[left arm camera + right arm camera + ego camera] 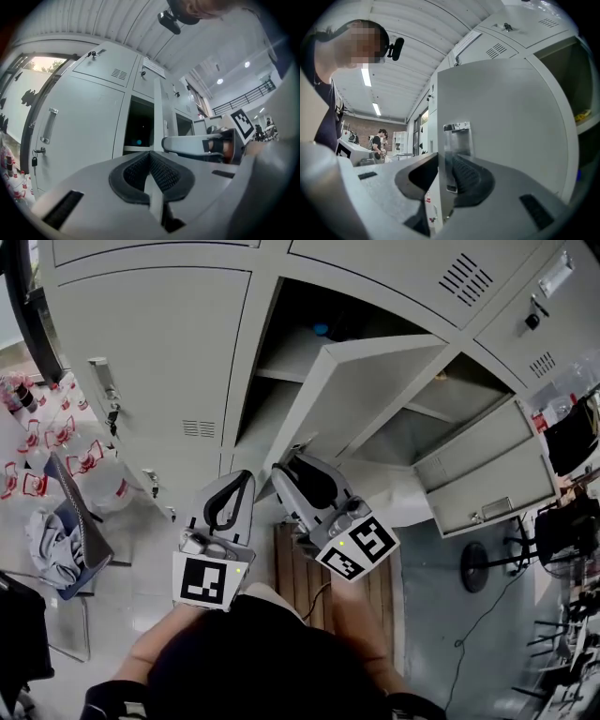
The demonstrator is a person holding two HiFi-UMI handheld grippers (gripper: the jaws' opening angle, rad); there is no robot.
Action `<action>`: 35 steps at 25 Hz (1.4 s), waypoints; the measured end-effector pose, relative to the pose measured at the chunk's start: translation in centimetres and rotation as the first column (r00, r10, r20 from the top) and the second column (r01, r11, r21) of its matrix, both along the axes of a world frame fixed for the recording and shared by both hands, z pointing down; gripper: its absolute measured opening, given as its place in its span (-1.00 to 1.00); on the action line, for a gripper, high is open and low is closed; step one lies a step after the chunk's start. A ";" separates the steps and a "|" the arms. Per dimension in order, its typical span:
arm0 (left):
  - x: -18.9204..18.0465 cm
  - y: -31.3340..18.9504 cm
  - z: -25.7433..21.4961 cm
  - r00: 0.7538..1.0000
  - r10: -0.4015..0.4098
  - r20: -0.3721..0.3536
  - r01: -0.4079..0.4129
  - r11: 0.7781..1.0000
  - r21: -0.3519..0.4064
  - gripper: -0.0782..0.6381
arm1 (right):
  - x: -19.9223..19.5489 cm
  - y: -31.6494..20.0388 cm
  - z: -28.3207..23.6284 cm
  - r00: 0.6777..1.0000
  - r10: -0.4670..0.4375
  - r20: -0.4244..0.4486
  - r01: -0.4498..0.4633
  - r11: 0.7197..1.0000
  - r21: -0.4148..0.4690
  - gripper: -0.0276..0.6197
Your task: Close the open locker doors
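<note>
A bank of smooth pale-grey sheet-metal lockers (159, 343) with small louvred vents is seen; its flat rectangular middle door (375, 381) is swung wide open; a second grey door (487, 479) is hung open at the right; the middle door's thin edge is clamped between the ribbed black pads (464, 176) of the right gripper (447, 159), beside a shiny chrome latch plate (457, 140); the left gripper (151, 157) is pressed together, empty.

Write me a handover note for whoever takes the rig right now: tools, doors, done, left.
Left tool: shut, empty, beside the centre door.
Right tool: shut on that door's free edge.
Doors: centre door partly open; right door wide open; left door closed.
Done: neither open door is shut yet.
Left: swing the centre door closed, then the right door.
</note>
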State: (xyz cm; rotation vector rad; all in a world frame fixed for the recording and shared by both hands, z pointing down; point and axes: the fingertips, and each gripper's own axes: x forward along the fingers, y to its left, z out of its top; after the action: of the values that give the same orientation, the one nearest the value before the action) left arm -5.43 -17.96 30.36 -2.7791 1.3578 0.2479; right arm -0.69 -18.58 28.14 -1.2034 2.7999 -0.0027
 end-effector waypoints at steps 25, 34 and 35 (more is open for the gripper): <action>-2.5 -4.0 0.1 0.999 -0.007 -0.053 0.006 1.000 -0.016 -0.77 | -1.7 -5.1 -0.1 0.994 0.110 -0.007 -0.110 0.994 0.001 -0.65; -2.6 -5.0 0.3 0.998 -0.006 -0.057 0.005 1.000 -0.024 -0.77 | -1.9 -6.7 0.1 0.992 0.129 0.006 -0.129 0.992 -0.008 -0.67; -2.6 -5.1 0.3 0.998 -0.008 -0.058 0.007 1.000 -0.025 -0.77 | -1.9 -6.9 0.2 0.991 0.131 0.008 -0.131 0.991 -0.010 -0.68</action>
State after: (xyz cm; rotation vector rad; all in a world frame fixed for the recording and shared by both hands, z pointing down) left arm -8.07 -23.05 30.69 -2.8077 1.3926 0.3157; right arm -2.62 -25.46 28.31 -1.3832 2.7113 -0.0113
